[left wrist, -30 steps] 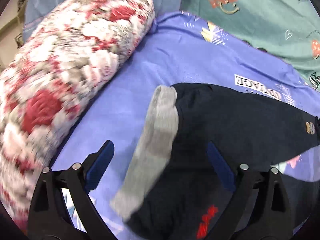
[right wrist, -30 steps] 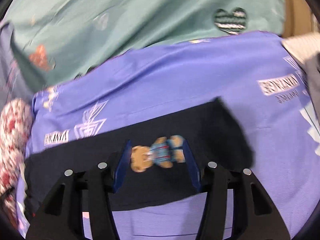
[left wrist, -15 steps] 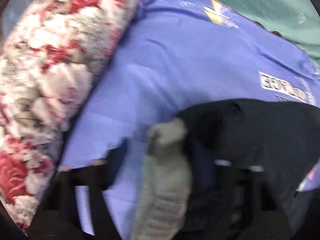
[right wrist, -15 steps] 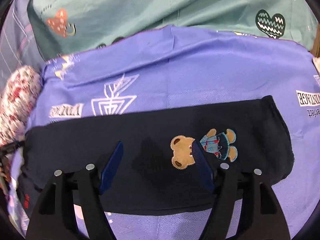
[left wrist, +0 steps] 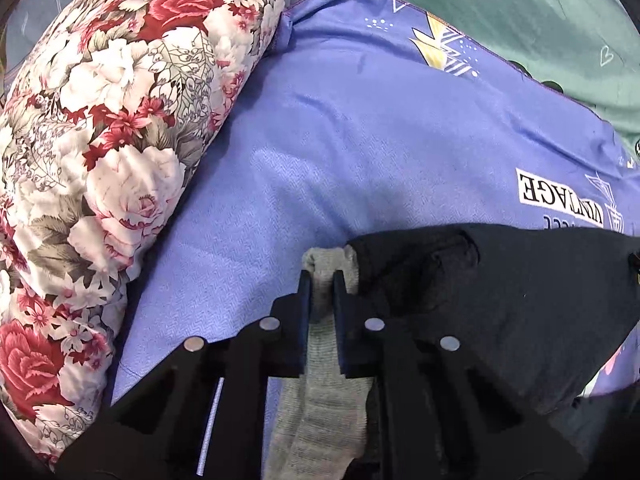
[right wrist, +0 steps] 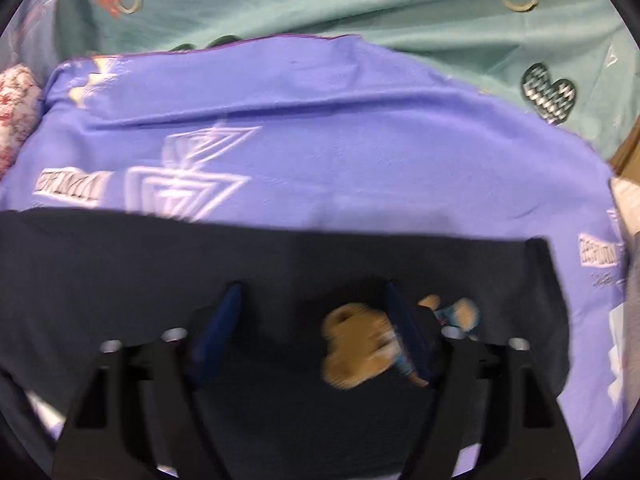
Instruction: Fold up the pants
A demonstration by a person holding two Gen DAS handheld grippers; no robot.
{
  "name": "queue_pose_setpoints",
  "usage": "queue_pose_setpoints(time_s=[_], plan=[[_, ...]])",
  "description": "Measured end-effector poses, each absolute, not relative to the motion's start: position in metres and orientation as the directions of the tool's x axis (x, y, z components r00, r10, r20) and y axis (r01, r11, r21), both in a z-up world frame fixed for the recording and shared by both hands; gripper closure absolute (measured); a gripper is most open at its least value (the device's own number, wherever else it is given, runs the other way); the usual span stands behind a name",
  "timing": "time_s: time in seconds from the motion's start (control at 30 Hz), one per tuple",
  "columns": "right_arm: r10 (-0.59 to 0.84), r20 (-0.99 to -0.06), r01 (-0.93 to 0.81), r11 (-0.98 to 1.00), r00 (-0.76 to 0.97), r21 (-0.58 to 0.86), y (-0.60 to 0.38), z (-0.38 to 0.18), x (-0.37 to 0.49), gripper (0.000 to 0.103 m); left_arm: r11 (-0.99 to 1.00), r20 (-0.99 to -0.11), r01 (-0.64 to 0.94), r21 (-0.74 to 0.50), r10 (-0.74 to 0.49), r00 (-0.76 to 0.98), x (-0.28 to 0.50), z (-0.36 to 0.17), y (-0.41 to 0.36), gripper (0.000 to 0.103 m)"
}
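Observation:
Dark navy pants point(left wrist: 520, 300) lie on a purple sheet point(left wrist: 360, 140). Their grey ribbed waistband point(left wrist: 324, 360) is pinched between the pads of my left gripper point(left wrist: 322, 280), which is shut on it. In the right wrist view the same pants point(right wrist: 160, 264) spread flat across the sheet point(right wrist: 320, 160), with a brown bear patch point(right wrist: 356, 344) on them. My right gripper point(right wrist: 314, 312) hovers over the pants beside the bear, its jaws opening wide. The cloth lies under its fingers and nothing is pinched between them.
A floral red-and-white pillow point(left wrist: 100, 140) lies along the left of the purple sheet. A teal sheet point(right wrist: 360, 8) with hearts and smiley prints covers the far side. A brown edge point(right wrist: 628, 152) shows at the far right.
My left gripper moved onto the grey waistband and shut on it. My right gripper sank closer to the pants and spread its jaws wider, and the bear patch now sits by its right finger.

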State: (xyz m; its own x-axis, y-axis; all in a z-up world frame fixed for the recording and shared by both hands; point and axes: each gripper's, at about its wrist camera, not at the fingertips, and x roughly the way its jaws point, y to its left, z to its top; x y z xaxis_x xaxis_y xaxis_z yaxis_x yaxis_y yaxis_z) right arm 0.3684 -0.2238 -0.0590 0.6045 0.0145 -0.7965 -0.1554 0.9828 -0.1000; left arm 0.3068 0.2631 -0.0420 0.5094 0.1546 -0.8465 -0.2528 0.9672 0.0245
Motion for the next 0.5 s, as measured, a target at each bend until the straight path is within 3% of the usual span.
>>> queue_pose_setpoints(time_s=[0.13, 0.33, 0.5], plan=[[-0.016, -0.758, -0.027, 0.999, 0.652, -0.044, -0.269, -0.035, 0.375, 0.021, 0.965, -0.852, -0.263, -0.003, 0.135, 0.507, 0.309, -0.045, 0.266, 0.093], [-0.163, -0.752, 0.147, 0.985, 0.638, -0.089, -0.346, -0.023, 0.387, 0.019, 0.965, -0.852, -0.261, -0.011, 0.127, 0.508, 0.309, -0.048, 0.266, 0.092], [-0.095, -0.817, 0.098, 0.994, 0.568, -0.047, -0.358, -0.041, 0.401, 0.02, 0.964, -0.853, -0.267, -0.011, 0.13, 0.506, 0.31, -0.048, 0.266, 0.092]])
